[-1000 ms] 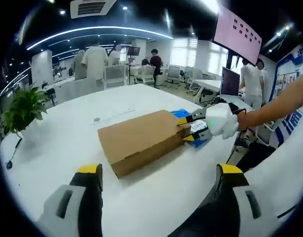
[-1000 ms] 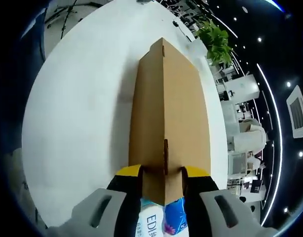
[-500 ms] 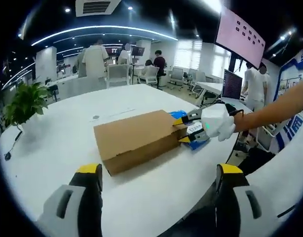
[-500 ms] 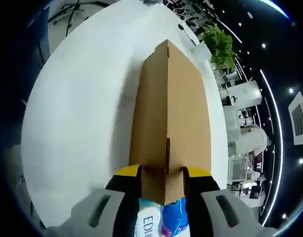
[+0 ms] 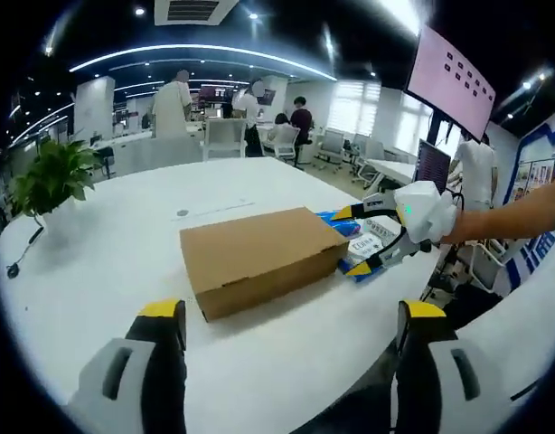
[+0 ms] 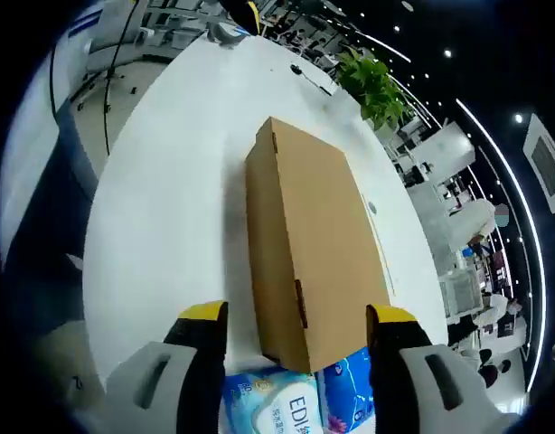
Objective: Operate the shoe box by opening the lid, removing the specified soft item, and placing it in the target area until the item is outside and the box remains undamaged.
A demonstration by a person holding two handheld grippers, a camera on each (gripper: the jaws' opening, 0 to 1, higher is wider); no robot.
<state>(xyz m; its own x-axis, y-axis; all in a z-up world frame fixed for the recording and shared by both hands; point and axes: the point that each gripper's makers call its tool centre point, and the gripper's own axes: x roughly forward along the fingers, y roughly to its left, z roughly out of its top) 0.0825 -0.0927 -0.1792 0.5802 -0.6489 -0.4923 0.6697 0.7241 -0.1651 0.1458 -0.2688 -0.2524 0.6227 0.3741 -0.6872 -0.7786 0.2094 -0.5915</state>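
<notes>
Left gripper view: our left tool (image 5: 286, 362) hung wide, idle; box (image 5: 259, 258) lay shut on the surface (image 5: 97, 271), right tool (image 5: 361, 242) spread at its end. Right gripper view: right tool (image 6: 296, 336) wide, straddling box (image 6: 305, 244) end over blue pack (image 6: 291, 402).

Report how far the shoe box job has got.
Done: nothing that shows. The shoe box lies flat on the white table with its lid shut. In hand: the right tongs stand open at the box's end, beside a blue and white soft pack lying there; the left tongs hang open, short of the box. Left: opening the lid, taking out the soft item, placing it.
</notes>
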